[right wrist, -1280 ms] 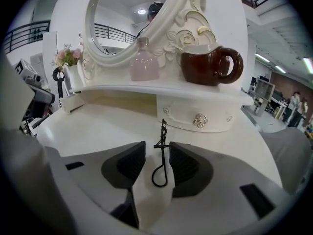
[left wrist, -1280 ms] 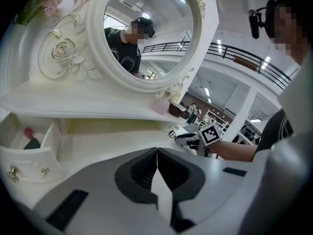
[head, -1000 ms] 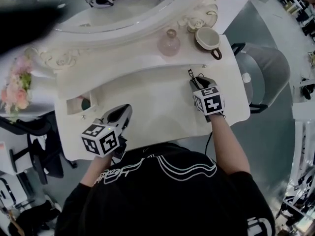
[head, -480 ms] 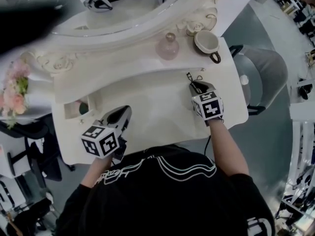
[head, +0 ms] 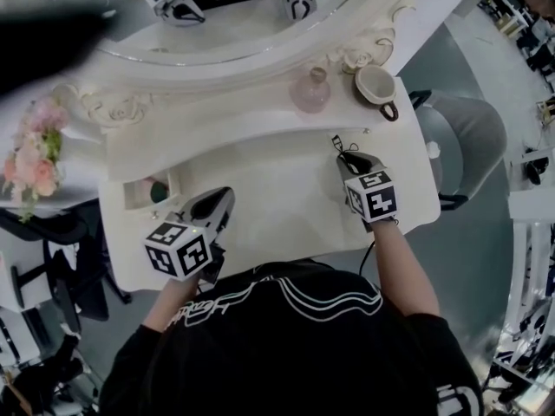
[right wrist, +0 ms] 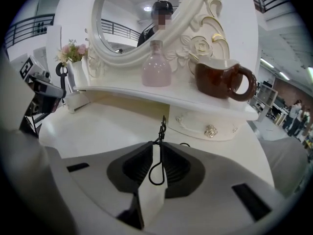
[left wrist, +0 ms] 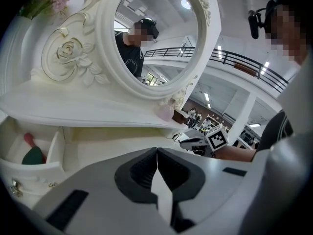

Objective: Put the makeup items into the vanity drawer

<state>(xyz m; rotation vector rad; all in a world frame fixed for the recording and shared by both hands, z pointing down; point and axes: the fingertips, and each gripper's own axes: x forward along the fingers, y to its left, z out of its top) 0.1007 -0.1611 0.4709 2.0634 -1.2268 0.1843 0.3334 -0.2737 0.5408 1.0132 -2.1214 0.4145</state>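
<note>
Glossy white vanity top; right tongs just closing on thin black wire-loop tool; left tongs pressed together, empty.

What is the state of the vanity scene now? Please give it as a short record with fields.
Right gripper: jaws have just been closing and now pinch a thin black wire tool
Left gripper: shut, empty, near the drawer
Drawer: open, on the person's left; a green item lies inside
Shelf: pink bottle and brown cup, both upright
Task state: the thin black wire tool is not yet in the drawer
</note>
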